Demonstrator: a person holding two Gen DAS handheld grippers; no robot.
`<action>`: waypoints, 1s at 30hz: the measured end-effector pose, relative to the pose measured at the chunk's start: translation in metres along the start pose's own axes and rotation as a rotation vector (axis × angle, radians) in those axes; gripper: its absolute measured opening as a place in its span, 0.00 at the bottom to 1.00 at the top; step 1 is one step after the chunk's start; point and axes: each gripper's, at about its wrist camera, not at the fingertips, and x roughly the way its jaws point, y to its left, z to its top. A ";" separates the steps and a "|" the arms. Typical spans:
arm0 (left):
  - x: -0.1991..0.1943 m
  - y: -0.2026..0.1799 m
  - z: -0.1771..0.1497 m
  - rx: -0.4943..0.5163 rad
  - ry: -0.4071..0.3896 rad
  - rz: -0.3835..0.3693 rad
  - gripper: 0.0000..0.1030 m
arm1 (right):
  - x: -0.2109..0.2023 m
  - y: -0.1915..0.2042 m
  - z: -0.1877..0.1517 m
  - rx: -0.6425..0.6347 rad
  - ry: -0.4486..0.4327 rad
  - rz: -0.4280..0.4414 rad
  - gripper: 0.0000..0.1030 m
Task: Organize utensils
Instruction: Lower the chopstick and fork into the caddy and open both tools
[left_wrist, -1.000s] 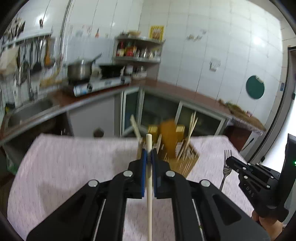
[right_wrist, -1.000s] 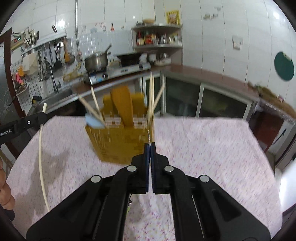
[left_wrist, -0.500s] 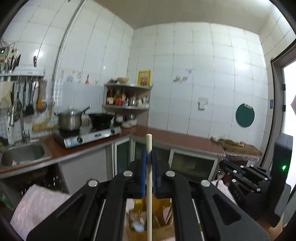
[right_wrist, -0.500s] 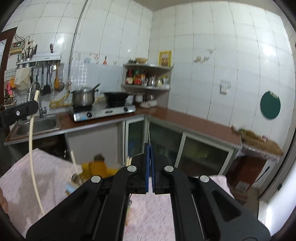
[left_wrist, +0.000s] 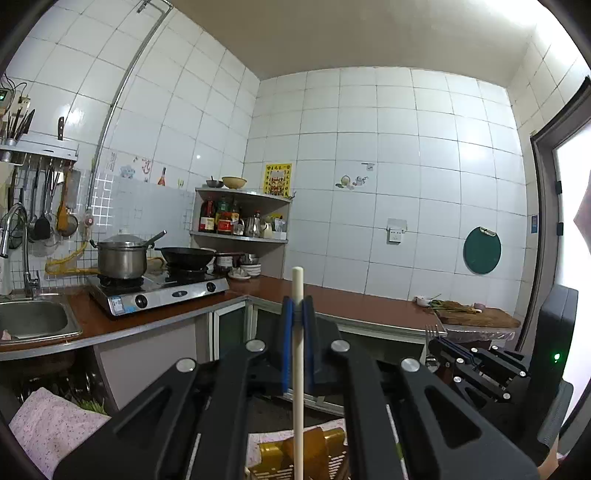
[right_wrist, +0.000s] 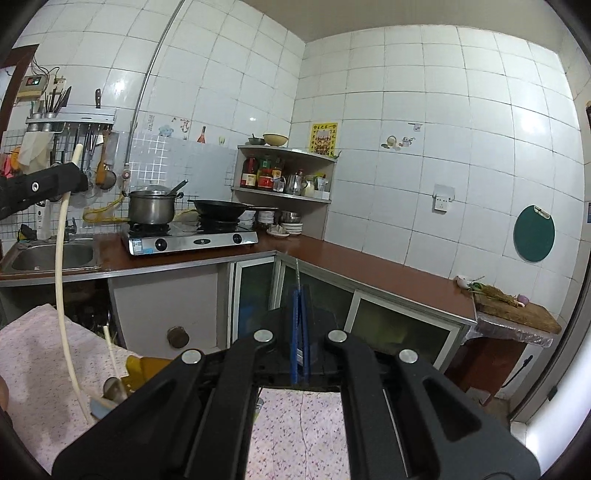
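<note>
My left gripper (left_wrist: 297, 314) is shut on a cream chopstick (left_wrist: 297, 387) that stands upright between its blue pads and runs down past the frame's bottom. Below it, the top of the yellow utensil holder (left_wrist: 317, 456) just shows. My right gripper (right_wrist: 300, 295) is shut on a metal fork (right_wrist: 297, 271), seen edge-on as a thin line; in the left wrist view its tines (left_wrist: 431, 331) stick up from the right gripper (left_wrist: 441, 345). In the right wrist view, the left gripper (right_wrist: 75, 181) holds the chopstick (right_wrist: 61, 266) above the holder (right_wrist: 146, 365), which has a spoon and a chopstick in it.
A pink flowered cloth (right_wrist: 33, 354) covers the table. Behind it runs a brown L-shaped counter (left_wrist: 354, 299) with a sink (left_wrist: 33, 319), a gas stove (left_wrist: 162, 290) with a pot and a wok, a corner shelf of bottles, and a wooden chopping board (left_wrist: 480, 319).
Both grippers have risen and tipped up towards level. The tabletop and holder have slid to the bottom of both views, and the kitchen wall fills them. The grips are unchanged.
</note>
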 end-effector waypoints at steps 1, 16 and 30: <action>0.000 0.000 -0.003 0.006 -0.013 0.007 0.06 | 0.003 0.001 -0.002 0.002 -0.003 0.002 0.03; 0.014 0.006 -0.055 0.044 0.072 0.032 0.07 | 0.020 0.018 -0.019 -0.016 -0.007 0.020 0.03; 0.003 0.008 -0.056 0.047 0.089 0.027 0.08 | 0.016 0.033 -0.050 -0.038 0.033 0.092 0.03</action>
